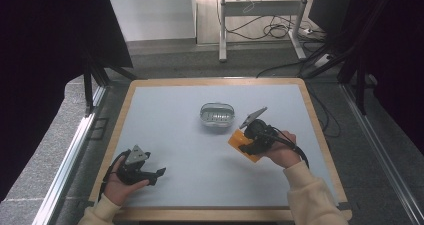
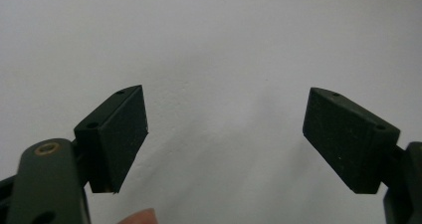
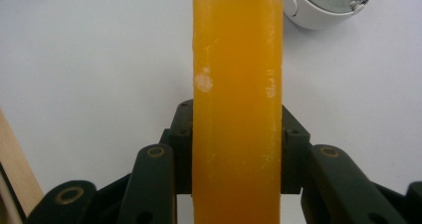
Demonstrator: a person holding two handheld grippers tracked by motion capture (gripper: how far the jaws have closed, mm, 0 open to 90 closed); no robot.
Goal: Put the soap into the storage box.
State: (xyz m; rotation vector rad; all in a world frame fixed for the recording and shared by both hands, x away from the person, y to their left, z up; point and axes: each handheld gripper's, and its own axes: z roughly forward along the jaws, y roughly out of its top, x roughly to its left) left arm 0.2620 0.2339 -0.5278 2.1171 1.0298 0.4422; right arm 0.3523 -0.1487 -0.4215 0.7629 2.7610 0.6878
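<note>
Grey-topped bench (image 1: 180, 150) with wood rim carries everything. Left claw (image 1: 159, 173) at 7 o'clock, low over bare surface, jaws spread wide, nothing between. Right claw (image 1: 243, 144) at 4 o'clock, jaws pinching orange block (image 1: 239, 141) from both sides. Oval silver-and-white container (image 1: 217, 116) near centre, at 11 o'clock from block, apart from it.

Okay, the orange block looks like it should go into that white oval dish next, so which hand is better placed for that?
Probably the right. The right gripper already clamps the orange block, close beside the dish. The left gripper is open, holding nothing, near the table's front-left.
</note>
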